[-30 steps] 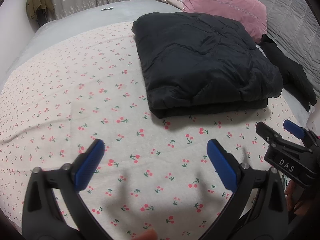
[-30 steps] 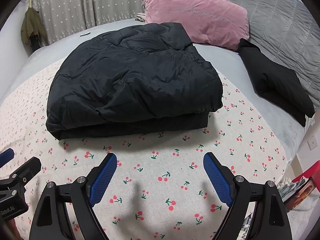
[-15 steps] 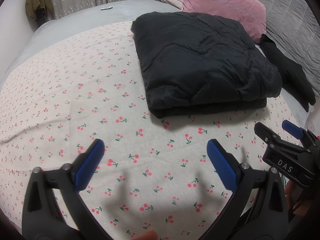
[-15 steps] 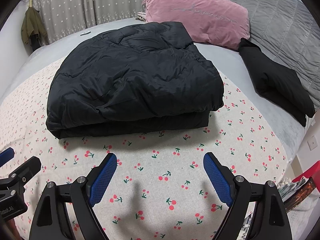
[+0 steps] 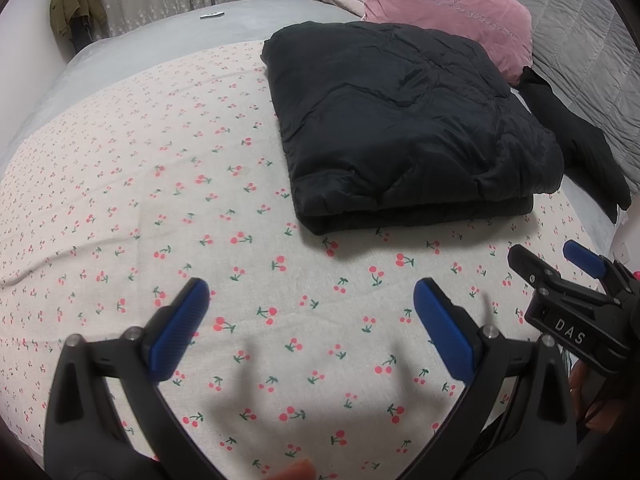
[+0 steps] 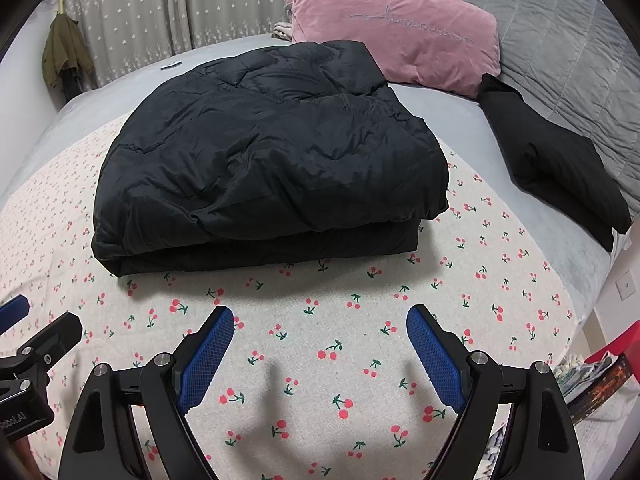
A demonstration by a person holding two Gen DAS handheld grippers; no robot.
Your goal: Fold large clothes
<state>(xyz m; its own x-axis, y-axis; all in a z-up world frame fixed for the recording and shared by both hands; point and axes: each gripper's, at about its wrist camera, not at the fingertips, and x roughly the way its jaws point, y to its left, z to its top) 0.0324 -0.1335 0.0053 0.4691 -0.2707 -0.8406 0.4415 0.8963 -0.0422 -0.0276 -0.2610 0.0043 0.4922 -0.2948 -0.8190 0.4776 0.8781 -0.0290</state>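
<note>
The black padded coat is lying folded on the cherry-print sheet, far of both hand-held grippers. The left hand-held gripper and right hand-held gripper are hovering with jaws apart, empty. It is looking soft, bulky, slippery; its near folded edge is probably offering the best hold.
</note>
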